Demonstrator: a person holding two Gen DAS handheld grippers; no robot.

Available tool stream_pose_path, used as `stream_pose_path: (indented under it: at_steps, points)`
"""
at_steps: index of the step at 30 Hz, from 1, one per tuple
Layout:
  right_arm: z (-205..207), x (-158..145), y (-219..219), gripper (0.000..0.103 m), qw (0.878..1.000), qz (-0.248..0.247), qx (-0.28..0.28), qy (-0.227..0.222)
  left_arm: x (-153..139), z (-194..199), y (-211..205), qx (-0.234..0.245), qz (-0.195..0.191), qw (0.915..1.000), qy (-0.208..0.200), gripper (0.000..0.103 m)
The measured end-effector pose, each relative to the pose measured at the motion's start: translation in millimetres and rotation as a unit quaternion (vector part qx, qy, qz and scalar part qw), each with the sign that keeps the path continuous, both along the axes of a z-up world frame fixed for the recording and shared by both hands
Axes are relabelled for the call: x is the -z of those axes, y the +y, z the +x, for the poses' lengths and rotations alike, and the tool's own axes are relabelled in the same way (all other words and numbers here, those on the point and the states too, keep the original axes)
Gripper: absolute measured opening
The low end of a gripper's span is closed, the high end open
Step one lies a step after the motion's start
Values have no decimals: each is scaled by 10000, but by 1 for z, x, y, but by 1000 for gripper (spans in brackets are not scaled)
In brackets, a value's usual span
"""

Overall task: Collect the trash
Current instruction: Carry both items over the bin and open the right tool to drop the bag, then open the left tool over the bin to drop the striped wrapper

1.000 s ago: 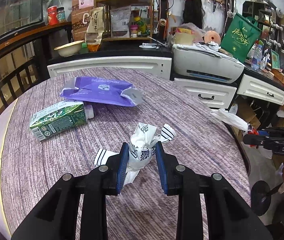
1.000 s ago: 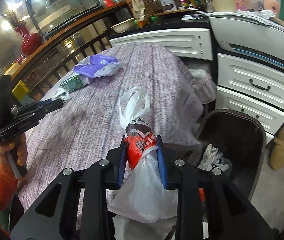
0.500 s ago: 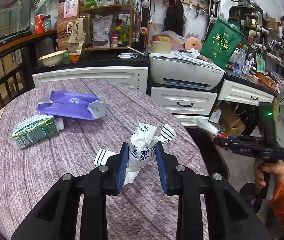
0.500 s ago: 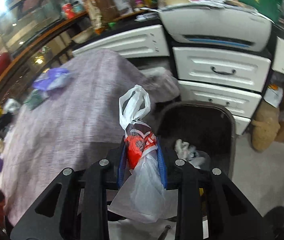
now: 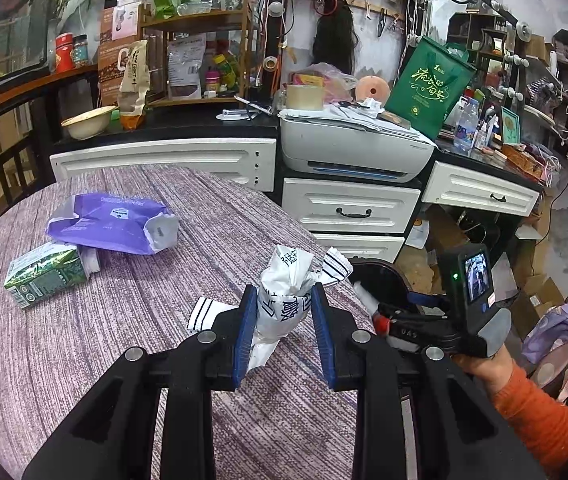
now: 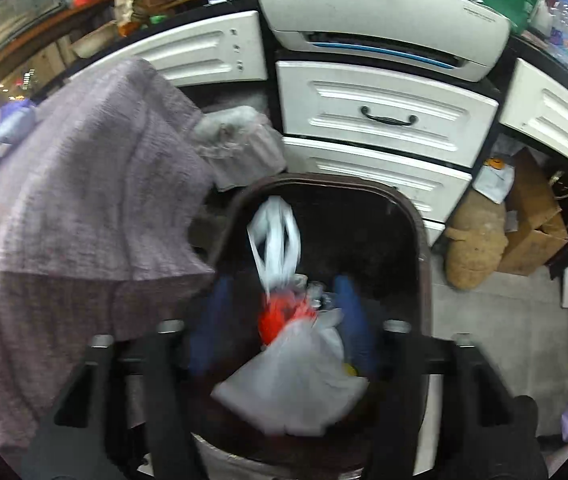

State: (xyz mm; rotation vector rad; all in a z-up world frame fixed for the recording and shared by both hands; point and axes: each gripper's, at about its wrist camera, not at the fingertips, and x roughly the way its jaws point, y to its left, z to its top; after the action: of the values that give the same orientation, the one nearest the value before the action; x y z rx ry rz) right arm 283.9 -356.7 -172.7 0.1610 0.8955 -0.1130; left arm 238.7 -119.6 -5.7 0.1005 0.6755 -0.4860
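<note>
While my right gripper sits over the trash bin, its jaws are spread wide and the white plastic bag with the red wrapper hangs loose between them, not gripped, blurred mid-drop. My left gripper pinches the crumpled white printed wrapper above the counter, near its edge.

Risks:
- Bag handles could snag on a blue pad or the bin rim and leave it draped outside; blur hides whether it touches either pad.
- Left pinch is on soft crumpled paper, so a fast swing toward the bin could let it slip out.
- Both grippers are close at the bin; they may collide if left moves in before right clears.

View differences:
- Left wrist shows what remains on the counter: green carton and purple pouch, touching each other. It also shows my right gripper from outside.
- Right wrist alone shows the bin interior, with trash already at the bottom.
</note>
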Motion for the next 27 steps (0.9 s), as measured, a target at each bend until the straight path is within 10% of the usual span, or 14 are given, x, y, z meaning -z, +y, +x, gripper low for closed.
stream_pose_path:
  at_steps: [27]
  points:
    - [-94, -45, -50, 87, 9913, 210, 1064, -749, 11, 3, -88, 734, -265, 9964, 326, 28]
